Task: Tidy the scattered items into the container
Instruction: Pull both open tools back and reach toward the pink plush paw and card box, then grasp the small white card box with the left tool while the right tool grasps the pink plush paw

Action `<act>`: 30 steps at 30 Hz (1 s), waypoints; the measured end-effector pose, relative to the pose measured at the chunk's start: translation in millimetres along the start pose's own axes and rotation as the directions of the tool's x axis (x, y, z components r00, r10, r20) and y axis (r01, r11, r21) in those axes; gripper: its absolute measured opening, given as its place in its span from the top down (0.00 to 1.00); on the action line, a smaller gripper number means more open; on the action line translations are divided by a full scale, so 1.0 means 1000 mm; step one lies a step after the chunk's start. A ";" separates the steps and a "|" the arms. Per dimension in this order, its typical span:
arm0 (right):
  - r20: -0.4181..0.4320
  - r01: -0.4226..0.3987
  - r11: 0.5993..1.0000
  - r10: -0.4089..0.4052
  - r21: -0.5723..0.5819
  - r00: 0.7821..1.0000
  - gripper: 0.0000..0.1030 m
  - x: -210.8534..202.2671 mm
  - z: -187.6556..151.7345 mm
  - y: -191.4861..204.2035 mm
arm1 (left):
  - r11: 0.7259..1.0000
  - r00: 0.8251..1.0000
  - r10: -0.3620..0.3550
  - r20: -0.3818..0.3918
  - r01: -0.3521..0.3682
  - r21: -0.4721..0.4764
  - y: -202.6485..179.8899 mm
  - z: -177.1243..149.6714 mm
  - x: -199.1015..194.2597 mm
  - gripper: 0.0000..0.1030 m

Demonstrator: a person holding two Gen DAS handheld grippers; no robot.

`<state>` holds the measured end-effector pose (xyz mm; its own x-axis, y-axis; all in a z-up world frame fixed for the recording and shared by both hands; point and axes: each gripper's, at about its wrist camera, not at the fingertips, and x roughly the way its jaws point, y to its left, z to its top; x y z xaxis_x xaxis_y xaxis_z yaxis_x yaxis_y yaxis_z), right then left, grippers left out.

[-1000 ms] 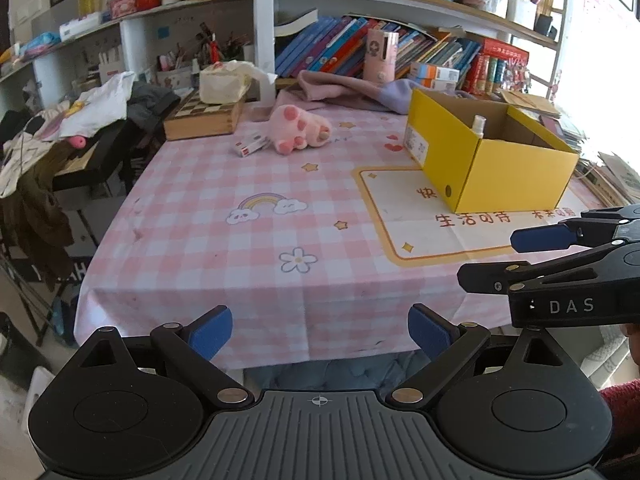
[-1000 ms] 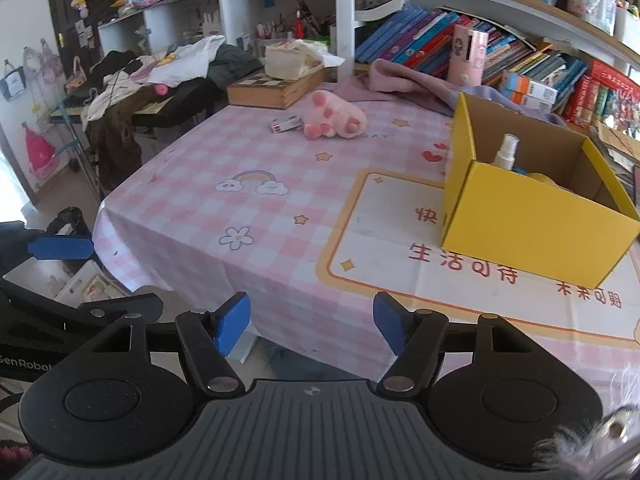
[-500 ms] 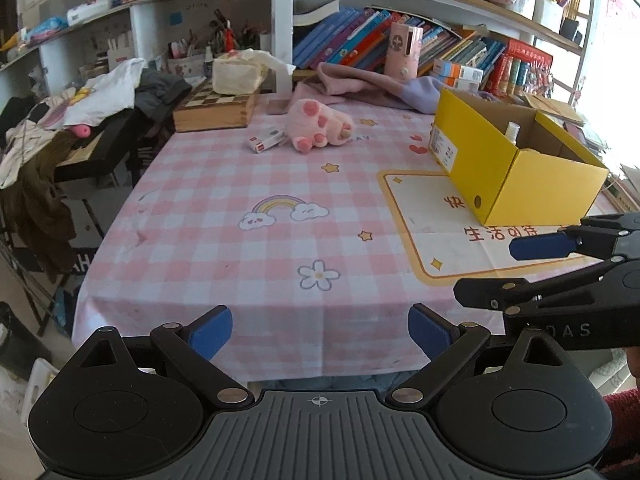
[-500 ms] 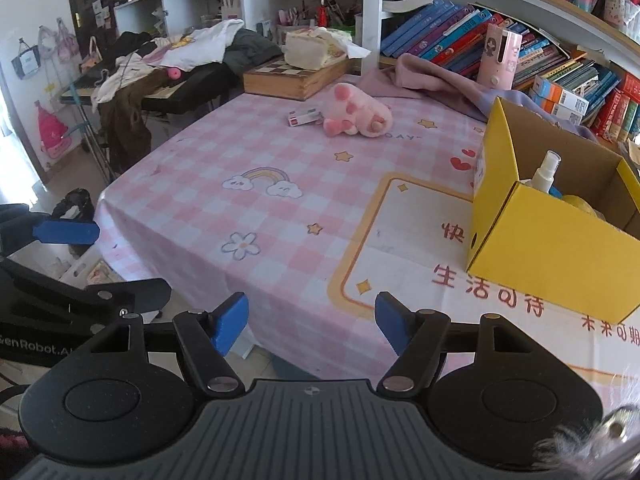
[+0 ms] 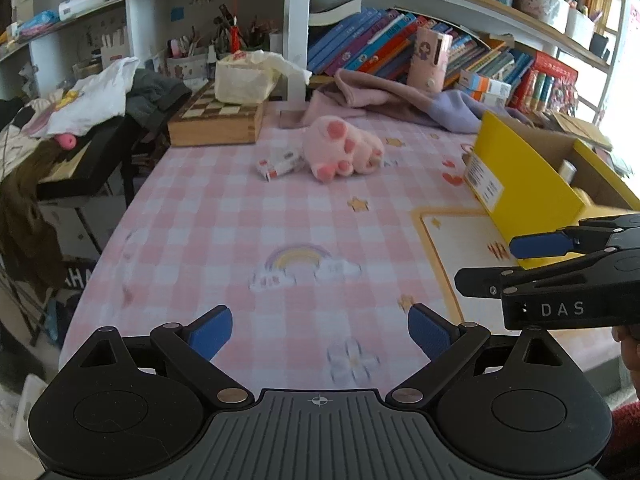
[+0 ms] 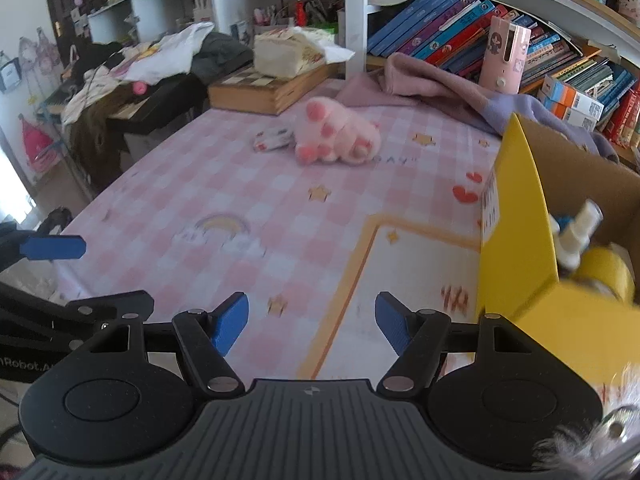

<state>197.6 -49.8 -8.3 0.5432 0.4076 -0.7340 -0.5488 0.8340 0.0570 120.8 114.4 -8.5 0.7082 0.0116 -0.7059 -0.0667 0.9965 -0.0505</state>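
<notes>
A matt cotton-like checked cloth (image 5: 248,216) covers the tabletop. The pink paw toy (image 5: 340,148) looks soft and plushy. The yellow box (image 6: 516,248) is smooth cardboard, raw brown inside. At upper left of the frame the chessboard case (image 5: 216,124) is plain wood. Both tongs, left tongs (image 5: 319,330) and right tongs (image 6: 311,320), are matt black plastic with blue rubbery pads and small bright metal rivets

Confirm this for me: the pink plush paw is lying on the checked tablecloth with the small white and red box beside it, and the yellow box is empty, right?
Not quite: the yellow box is not empty. The right wrist view shows a white spray bottle and other items inside. The pink plush paw and small white and red box are as described.
</notes>
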 end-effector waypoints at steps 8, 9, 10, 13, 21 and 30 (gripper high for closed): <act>0.050 -0.008 0.997 0.004 0.071 0.999 0.22 0.044 0.064 -0.015 | 0.999 0.999 0.025 0.029 -0.026 0.040 0.012 0.047 0.043 0.07; 0.056 -0.009 0.997 0.005 0.080 0.998 0.22 0.049 0.072 -0.017 | 0.998 0.999 0.029 0.030 -0.031 0.046 0.014 0.053 0.050 0.07; 0.061 -0.010 0.996 0.005 0.088 0.998 0.22 0.056 0.082 -0.019 | 0.998 0.999 0.032 0.029 -0.034 0.051 0.016 0.058 0.056 0.07; 0.065 -0.019 0.995 0.013 0.096 0.998 0.19 0.079 0.108 -0.025 | 0.997 0.999 0.039 0.024 -0.040 0.065 0.023 0.074 0.077 0.08; 0.023 0.028 0.999 -0.029 0.030 0.999 0.18 0.149 0.152 -0.027 | 0.989 0.998 0.056 -0.033 -0.050 0.142 0.034 0.100 0.130 0.16; -0.009 0.000 1.000 0.000 0.011 1.000 0.15 0.199 0.164 -0.035 | 0.973 0.998 0.033 -0.062 -0.018 0.232 0.032 0.126 0.179 0.20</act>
<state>428.7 63.1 -45.6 0.5378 0.4042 -0.7399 -0.5415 0.8383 0.0643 333.6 158.4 -47.2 0.6606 0.0396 -0.7497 0.0853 0.9882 0.1275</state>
